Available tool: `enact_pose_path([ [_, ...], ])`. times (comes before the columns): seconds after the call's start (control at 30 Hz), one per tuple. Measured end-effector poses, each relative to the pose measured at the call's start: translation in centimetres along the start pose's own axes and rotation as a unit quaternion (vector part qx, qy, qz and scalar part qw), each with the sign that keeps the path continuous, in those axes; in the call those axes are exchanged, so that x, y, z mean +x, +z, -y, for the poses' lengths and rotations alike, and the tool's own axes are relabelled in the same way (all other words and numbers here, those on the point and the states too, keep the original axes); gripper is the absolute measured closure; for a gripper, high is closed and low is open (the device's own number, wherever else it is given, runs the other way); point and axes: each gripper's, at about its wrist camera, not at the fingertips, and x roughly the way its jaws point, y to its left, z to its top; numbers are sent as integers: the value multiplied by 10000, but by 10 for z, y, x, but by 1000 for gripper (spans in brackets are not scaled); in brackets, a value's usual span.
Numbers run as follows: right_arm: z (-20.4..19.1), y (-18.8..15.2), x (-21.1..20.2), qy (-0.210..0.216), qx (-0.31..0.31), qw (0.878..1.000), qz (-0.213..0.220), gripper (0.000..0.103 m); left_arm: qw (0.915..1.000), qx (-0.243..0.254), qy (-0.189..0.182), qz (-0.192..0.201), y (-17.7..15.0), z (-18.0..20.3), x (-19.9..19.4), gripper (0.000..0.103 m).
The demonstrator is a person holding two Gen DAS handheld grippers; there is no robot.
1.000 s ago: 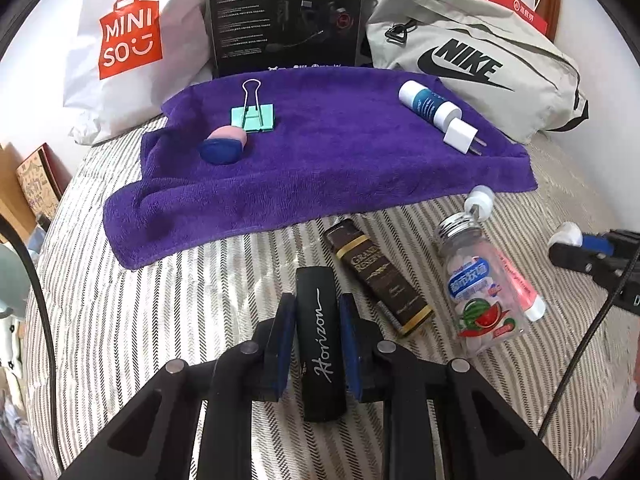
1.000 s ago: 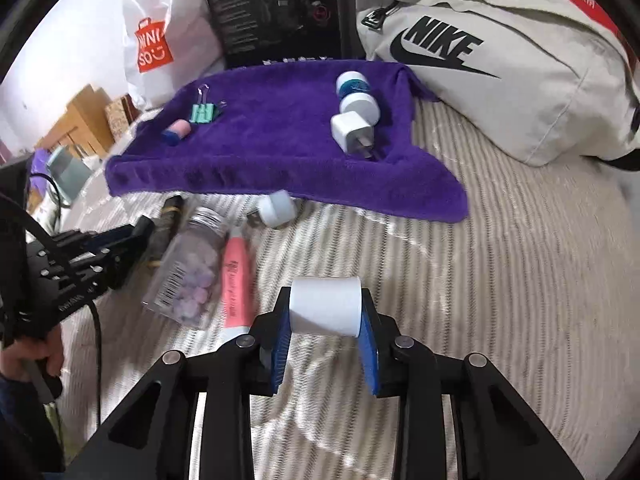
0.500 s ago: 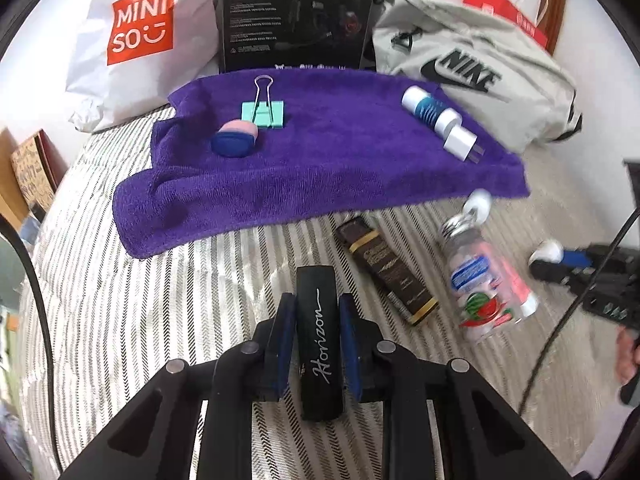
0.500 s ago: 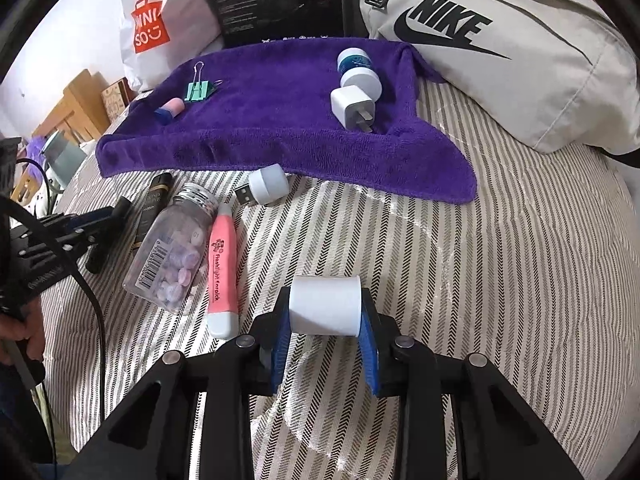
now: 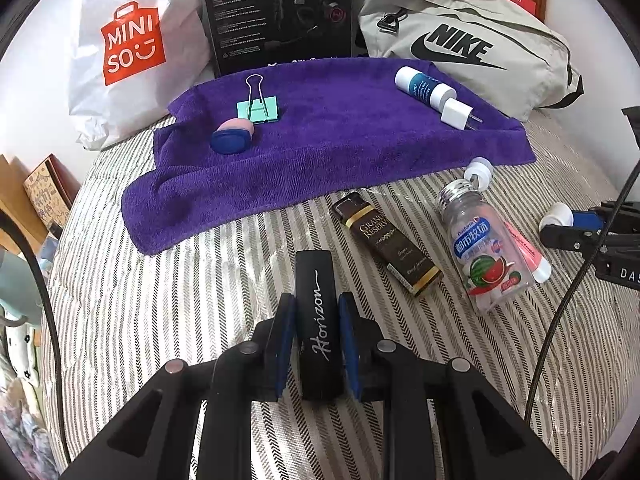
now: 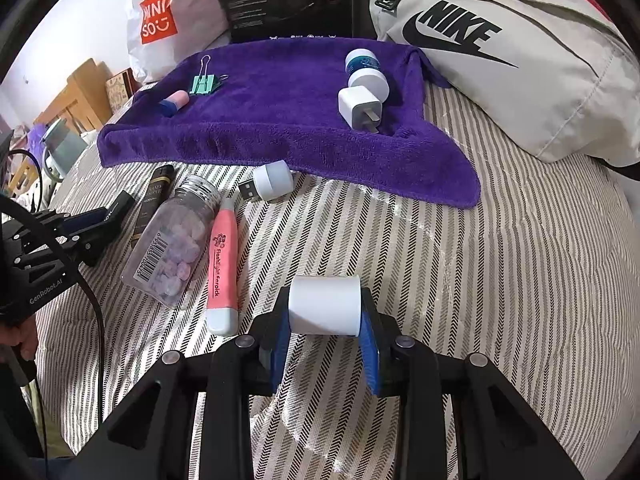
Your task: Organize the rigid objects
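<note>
While our grippers are hovering over the striped bedding, we are clamping one object in each.
Our left gripper is squeezing a black "Horizon" case; our right gripper is pinching a white cylinder, both short of the purple towel.

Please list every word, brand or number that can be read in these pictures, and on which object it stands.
"MINISO": white shopping bag
"NIKE": grey bag
"Horizon": black bar in the left gripper
"GRAND RESERVE": brown box
"Flashlight Earpick": pink pen
"GenRobot.AI": left gripper
Black box, bottle label, barcode digits: too small to read.
</note>
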Motion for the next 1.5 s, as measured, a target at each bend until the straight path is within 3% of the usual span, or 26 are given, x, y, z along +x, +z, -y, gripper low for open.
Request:
enact_pose_path([
  [0.23, 2, 1, 0, 46, 22, 10000, -5, 72, 9992, -258, -284, -72, 2, -11, -1, 82],
  [0.7, -4, 19, -15, 199, -112, 9997, 115, 72, 9977, -474, -453, 169, 25, -31, -19, 82],
  [1.13, -9, 72, -17, 444, -308, 9982, 278, 72, 9966, -485, -535, 386, 75, -51, -19, 82],
  [1.5, -3, 122, 8, 527, -263, 9980, 250, 72, 9966, -425, -620, 342, 114, -61, 13, 82],
])
